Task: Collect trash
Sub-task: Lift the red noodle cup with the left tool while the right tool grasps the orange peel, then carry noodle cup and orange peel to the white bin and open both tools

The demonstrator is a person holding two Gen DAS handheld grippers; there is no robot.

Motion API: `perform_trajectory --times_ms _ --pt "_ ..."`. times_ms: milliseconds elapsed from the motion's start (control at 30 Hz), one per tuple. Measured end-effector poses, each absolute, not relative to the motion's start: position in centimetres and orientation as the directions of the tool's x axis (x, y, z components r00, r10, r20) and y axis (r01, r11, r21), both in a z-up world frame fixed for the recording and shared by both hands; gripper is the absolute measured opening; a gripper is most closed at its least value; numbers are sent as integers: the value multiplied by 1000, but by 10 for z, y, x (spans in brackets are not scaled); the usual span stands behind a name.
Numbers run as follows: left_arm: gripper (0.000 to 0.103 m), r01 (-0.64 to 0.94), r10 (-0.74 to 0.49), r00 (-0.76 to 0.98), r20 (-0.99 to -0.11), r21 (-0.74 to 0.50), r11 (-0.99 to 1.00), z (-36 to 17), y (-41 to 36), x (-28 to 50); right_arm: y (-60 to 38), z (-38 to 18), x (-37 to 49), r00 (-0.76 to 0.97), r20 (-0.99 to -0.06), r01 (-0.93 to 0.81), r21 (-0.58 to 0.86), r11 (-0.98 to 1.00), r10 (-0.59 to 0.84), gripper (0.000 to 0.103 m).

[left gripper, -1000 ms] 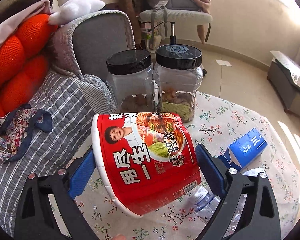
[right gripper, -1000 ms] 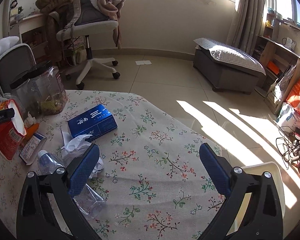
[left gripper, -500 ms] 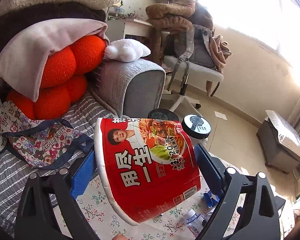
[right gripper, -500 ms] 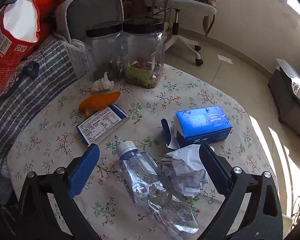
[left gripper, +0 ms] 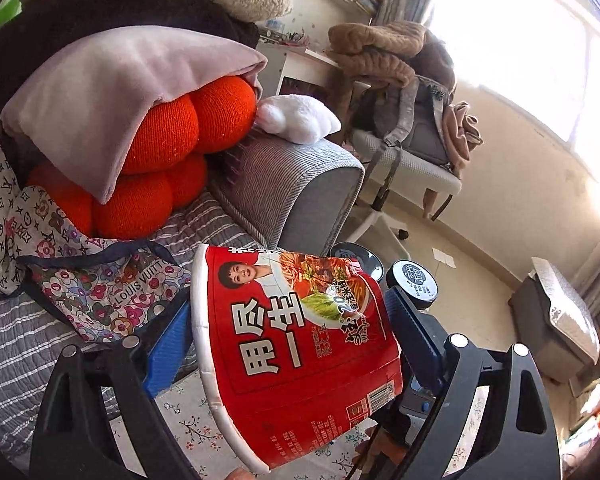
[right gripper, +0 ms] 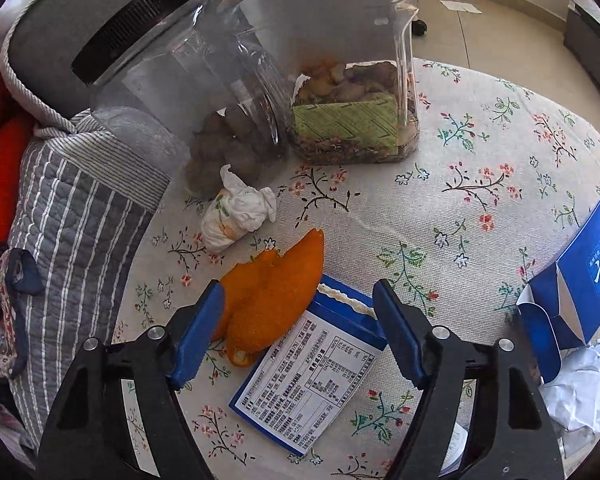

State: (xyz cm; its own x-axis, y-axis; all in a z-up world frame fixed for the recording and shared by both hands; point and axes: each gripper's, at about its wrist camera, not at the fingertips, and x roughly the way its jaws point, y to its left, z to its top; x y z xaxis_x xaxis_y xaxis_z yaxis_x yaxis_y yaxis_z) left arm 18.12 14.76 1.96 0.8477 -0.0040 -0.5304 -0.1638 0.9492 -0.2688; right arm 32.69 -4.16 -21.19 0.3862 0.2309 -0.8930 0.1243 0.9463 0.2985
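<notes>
My left gripper [left gripper: 290,334] is shut on a red instant-noodle cup [left gripper: 296,352] and holds it tilted, well above the table. My right gripper [right gripper: 298,332] is open and low over the floral table [right gripper: 480,152]; an orange peel [right gripper: 272,296] and a flat blue-and-white wrapper [right gripper: 312,388] lie between its blue fingers [right gripper: 198,332]. A small wadded tissue [right gripper: 236,216] lies just beyond the peel. A blue carton [right gripper: 580,284] and crumpled white paper [right gripper: 584,392] sit at the right edge.
Two clear jars with black lids [right gripper: 260,72] stand at the back of the table. A grey striped sofa arm [right gripper: 68,216] borders the table on the left. Orange cushions [left gripper: 152,168] and a floral bag [left gripper: 112,292] lie on the sofa. An office chair [left gripper: 416,152] stands behind.
My left gripper has lifted the noodle cup higher, away from the table. My right gripper has moved down and left, close over the orange peel and wrapper, with its jaws narrowed.
</notes>
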Motion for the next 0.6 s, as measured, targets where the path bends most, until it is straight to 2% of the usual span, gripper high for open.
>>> perform_trajectory --times_ms 67,200,333,600 --pt "88 -161 0 851 -525 -261 952 21 147 181 -41 -218 331 377 -893 123 310 943 245 38" --pt "88 -175 5 842 -539 -265 948 16 152 186 -38 -210 324 414 -868 91 338 937 273 15" --pt "88 -181 -18 826 -563 -296 938 11 156 190 -38 -186 306 466 -840 64 346 936 279 11" --pt "88 -168 -25 820 -572 -282 945 9 146 187 -69 -126 269 558 -783 21 344 939 274 8"
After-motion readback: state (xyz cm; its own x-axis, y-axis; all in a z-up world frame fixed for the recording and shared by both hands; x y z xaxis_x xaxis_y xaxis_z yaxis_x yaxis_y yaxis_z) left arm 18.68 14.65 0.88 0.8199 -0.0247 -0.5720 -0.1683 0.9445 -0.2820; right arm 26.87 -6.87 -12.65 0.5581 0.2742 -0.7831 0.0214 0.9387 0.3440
